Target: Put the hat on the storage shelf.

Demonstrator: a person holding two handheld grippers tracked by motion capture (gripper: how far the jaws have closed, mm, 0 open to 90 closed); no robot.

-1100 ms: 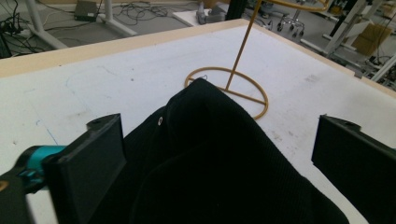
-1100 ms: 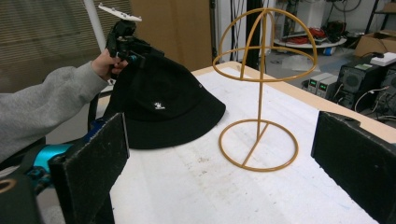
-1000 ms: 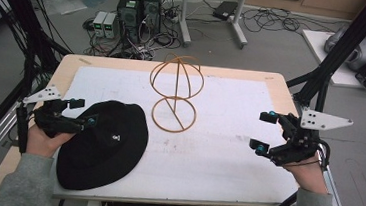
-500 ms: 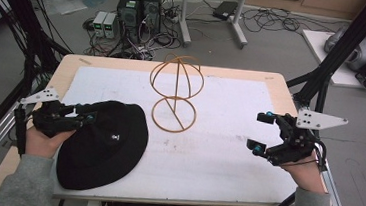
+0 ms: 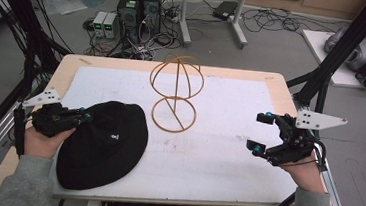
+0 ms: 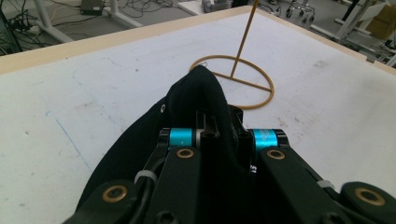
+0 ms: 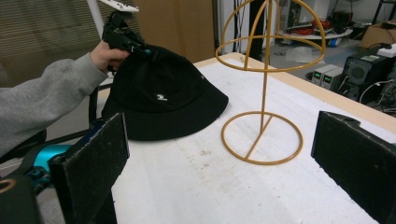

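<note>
Black fabric of the hat [image 5: 104, 149] lies near the worktop [image 5: 226, 157]'s front-left corner; our left claw [image 5: 82, 116] has just clamped its brim, while our right claw [image 5: 260, 132] hovers apart.

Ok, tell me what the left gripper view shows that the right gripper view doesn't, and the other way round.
Left gripper view alone: the left gripper up close, its jaws having just closed on a fold of the black hat, pads pressing the fabric.

Right gripper view alone: the right gripper with jaws wide apart and nothing between them, the hat's small white logo, the stand's wire dome, and a grey sleeve.

Both: the hat, the stand's ring base and the white table top.
</note>
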